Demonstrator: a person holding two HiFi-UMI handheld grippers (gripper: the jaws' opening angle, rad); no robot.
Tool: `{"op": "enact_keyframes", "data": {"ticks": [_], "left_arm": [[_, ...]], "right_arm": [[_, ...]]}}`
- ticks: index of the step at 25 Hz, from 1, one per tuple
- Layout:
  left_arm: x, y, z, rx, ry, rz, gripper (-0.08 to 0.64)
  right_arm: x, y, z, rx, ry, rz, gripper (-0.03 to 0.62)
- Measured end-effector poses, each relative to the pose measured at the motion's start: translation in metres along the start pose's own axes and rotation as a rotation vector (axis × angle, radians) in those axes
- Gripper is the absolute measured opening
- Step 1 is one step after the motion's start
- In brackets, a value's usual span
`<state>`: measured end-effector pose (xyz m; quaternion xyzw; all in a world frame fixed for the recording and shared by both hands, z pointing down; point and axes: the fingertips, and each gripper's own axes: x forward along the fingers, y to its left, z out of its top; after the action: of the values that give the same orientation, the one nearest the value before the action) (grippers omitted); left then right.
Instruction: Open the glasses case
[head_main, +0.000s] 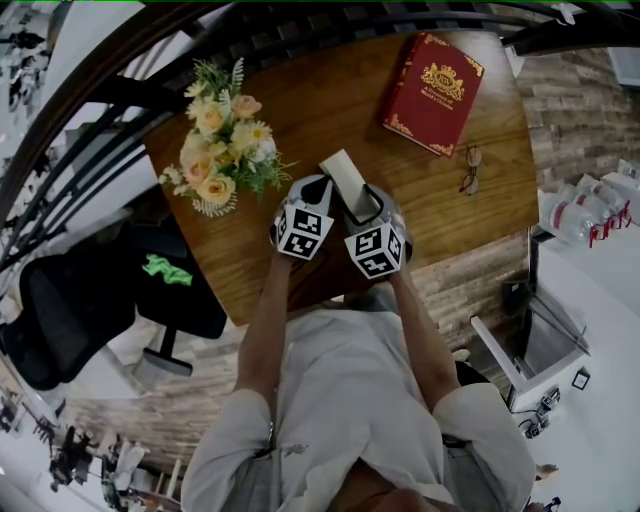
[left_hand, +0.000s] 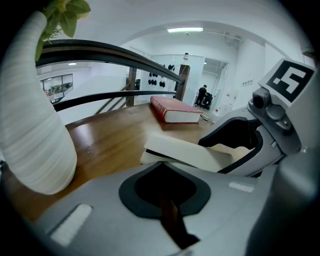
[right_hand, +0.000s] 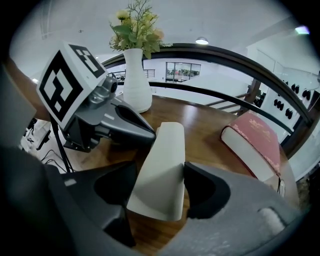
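Both grippers were at the cream oblong glasses case (head_main: 343, 172) on the brown wooden table (head_main: 320, 95): right gripper (right_hand: 160, 175) clamped across it, left gripper (left_hand: 165, 187) closed, empty, seemingly against its lid, liable to slip off.

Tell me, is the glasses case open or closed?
Partly open: in the left gripper view the glasses case shows a dark gap under its lifted flap.

One wooden table (head_main: 300, 110) carried one off-white glasses case (head_main: 343, 170), one red hardback book (head_main: 432, 93), one pair of eyeglasses (head_main: 470, 170) and one white vase (right_hand: 136, 80) with one bunch of flowers (head_main: 222, 140). There were two grippers, the left gripper (head_main: 314, 190) and the right gripper (head_main: 362, 205). One black office chair (head_main: 195, 305) stood on the floor beside the table.
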<state>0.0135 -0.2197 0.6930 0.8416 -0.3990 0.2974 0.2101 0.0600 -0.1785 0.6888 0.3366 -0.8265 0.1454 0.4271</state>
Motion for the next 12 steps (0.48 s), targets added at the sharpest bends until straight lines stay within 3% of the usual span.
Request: {"op": "enact_keyframes", "data": {"ticks": [12], "left_arm": [[0.0013,0.0006,-0.0006,-0.004,-0.009,0.004,0.02]], "right_arm": [[-0.0103,-0.0034,0.0055,-0.001,-0.026,0.001,0.252]]}}
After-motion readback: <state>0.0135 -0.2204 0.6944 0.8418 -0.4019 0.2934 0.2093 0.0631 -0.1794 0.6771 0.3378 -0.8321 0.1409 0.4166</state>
